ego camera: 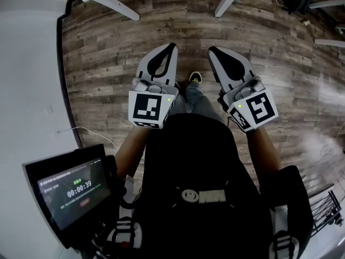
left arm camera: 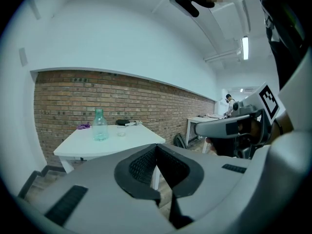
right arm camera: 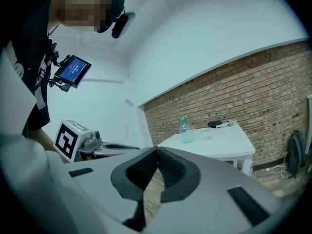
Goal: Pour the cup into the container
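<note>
- Jaws: the left gripper (left arm camera: 156, 147) is clenched, its pads meeting with nothing between them. The right gripper (right arm camera: 157, 150) is likewise clenched and empty.
- Head view: both grippers are held out in front of the person over a wooden floor (ego camera: 108, 63). Their tips angle slightly toward each other. No task item appears in this view.
- Task items: a clear bottle (left arm camera: 100, 126) – taken to be the container – stands upright on a white table (left arm camera: 78, 147) against a brick wall (left arm camera: 63, 96). A small clear cup (left arm camera: 121, 130) stands upright just beside it, apart from it.
- Bearing: the table lies well apart from both grippers. It shows left of the left gripper's jaw line and right of the right gripper's, so it sits ahead, roughly between the two.
- Order on the table: both gripper views put the cup to the right of the bottle.
- Judgement: neither hand is clearly nearer – the cup's side favours the right gripper, the bottle's the left. Approach not yet complete.
- Cup contents: too small to tell.
</note>
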`<action>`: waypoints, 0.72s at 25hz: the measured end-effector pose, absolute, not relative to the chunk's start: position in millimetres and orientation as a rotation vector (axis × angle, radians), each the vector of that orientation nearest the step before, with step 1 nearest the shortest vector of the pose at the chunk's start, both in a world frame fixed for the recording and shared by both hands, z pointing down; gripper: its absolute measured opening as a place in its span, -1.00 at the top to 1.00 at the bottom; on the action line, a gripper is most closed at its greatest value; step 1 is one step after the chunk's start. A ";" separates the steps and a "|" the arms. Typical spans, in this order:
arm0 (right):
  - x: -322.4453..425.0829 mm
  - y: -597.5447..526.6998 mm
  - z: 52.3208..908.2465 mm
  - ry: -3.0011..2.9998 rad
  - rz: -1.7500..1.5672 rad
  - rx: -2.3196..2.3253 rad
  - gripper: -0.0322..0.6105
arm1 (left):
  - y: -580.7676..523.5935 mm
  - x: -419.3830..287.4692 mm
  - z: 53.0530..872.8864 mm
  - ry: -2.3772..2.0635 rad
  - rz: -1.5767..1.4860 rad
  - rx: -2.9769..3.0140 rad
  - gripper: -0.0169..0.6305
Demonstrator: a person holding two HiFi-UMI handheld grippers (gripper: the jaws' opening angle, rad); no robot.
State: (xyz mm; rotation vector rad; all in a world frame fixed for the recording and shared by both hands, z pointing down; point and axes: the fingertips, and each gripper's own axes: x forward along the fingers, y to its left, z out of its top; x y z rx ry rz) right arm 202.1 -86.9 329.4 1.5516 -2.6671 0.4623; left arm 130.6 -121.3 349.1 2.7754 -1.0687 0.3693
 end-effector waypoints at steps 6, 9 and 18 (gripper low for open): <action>177.8 -46.5 342.0 -2.636 0.453 1.535 0.88 | -81.9 103.0 355.6 -1.076 0.354 2.759 0.94; 155.2 -19.9 349.8 -2.612 0.450 1.510 0.88 | -54.6 79.6 360.0 -1.073 0.348 2.744 0.94; 86.2 75.7 349.6 -2.622 0.383 1.465 0.88 | 31.1 13.6 360.3 -1.052 0.301 2.765 0.94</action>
